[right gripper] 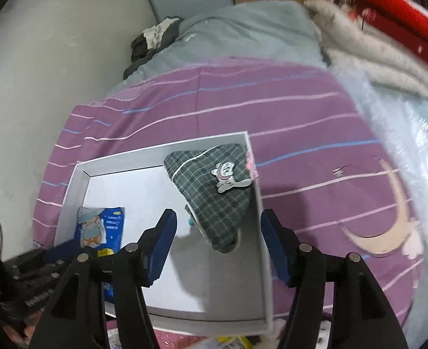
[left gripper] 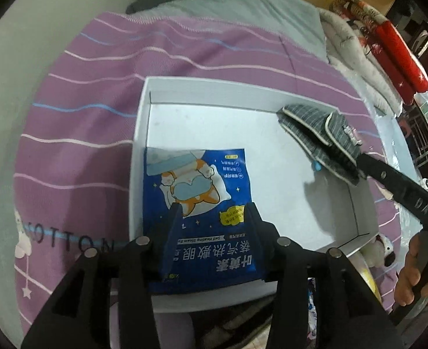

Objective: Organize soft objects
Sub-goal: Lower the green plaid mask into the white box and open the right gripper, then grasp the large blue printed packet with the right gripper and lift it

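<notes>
White shallow cardboard box sits on purple striped bedspread, directly ahead of both tongs. Two items inside it. Blue foil eye-mask sachet with cartoon cat print lies flat at the box's near-left corner, between the fingers of the left gripper; the fingers stand on either side of its lower part, but whether they actually pinch it or just straddle it can't be told. Grey plaid folded fabric pouch with white piping rests against the far-right wall of the box, one end draped toward the box floor; a small cat patch shows on it in the right wrist view. Right gripper hovers above the box's right half, blue-padded jaws wide apart, nothing between them, pouch just beyond the fingertips and not touched. Small light-blue tag pokes out at the pouch's near edge. Beyond the box: grey blanket, white fluffy folded throw, red roll at far right.
</notes>
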